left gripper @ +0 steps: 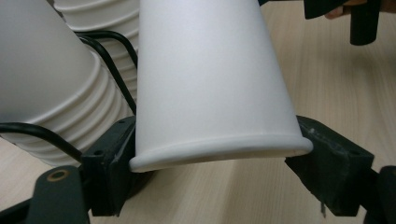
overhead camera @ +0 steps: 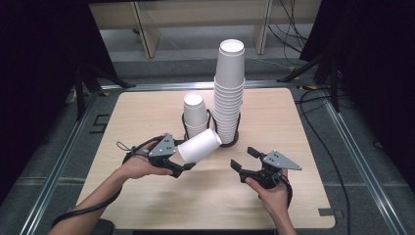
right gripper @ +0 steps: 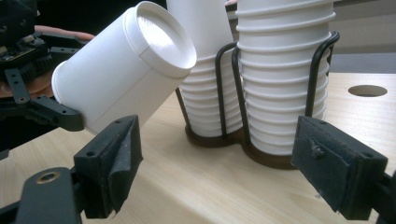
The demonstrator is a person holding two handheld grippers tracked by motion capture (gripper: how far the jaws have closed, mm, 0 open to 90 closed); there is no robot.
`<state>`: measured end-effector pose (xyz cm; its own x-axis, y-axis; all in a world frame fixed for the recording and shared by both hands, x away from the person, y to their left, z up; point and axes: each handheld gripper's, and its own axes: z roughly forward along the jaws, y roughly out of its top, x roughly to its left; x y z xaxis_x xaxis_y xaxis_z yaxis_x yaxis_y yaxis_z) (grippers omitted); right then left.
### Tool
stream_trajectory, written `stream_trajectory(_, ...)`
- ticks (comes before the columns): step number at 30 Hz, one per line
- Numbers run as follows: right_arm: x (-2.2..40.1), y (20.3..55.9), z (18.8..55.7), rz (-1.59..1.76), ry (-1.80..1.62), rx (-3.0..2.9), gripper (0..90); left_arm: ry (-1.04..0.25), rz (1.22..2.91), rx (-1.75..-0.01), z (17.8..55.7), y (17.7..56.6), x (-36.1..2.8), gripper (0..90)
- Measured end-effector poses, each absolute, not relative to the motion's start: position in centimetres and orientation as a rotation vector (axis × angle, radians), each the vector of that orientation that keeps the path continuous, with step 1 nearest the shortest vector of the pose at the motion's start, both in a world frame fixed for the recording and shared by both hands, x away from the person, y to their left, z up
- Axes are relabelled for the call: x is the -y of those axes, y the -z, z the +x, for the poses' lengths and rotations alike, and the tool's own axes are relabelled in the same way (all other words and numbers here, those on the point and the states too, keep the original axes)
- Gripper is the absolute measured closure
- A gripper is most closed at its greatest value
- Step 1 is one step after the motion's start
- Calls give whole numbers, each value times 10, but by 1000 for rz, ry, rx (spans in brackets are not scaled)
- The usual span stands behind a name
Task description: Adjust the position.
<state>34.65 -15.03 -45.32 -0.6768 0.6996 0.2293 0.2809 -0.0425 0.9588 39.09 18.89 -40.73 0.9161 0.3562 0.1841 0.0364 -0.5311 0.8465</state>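
A person sits at a light wooden table (overhead camera: 147, 196), a gripper in each hand; the left gripper (overhead camera: 177, 164) has its jaws clamped on the rim end of a single white paper cup (overhead camera: 199, 145), which lies tilted on its side above the table, its closed bottom pointing up and away toward the middle; in the left gripper view the cup (left gripper: 210, 79) runs up from between the two black jaws, its rolled rim pressed between them; the left hand (overhead camera: 139, 165) wraps the gripper's body from behind.

The right gripper (overhead camera: 242, 159) hovers near the table's front right with its jaws wide apart and nothing between them; the right hand (overhead camera: 271, 188) holds it from below; in the right gripper view the open jaws frame the held cup (right gripper: 126, 70) at the left and the racks ahead.

Behind the held cup stand two black wire racks (overhead camera: 211, 128) side by side on dark round bases; the left one carries a short stack of cups (overhead camera: 195, 115), the right one a tall stack of cups (overhead camera: 229, 88), all upside down; the held cup's bottom is just beside the foot of the tall stack, though I cannot tell whether they touch.
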Motion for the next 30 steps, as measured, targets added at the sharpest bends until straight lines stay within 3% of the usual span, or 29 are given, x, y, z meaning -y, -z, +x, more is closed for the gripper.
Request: stream_trajectory(30,153,434,365,636,-1444,-2316,160,-315,2397,-101,400,398,-182,200)
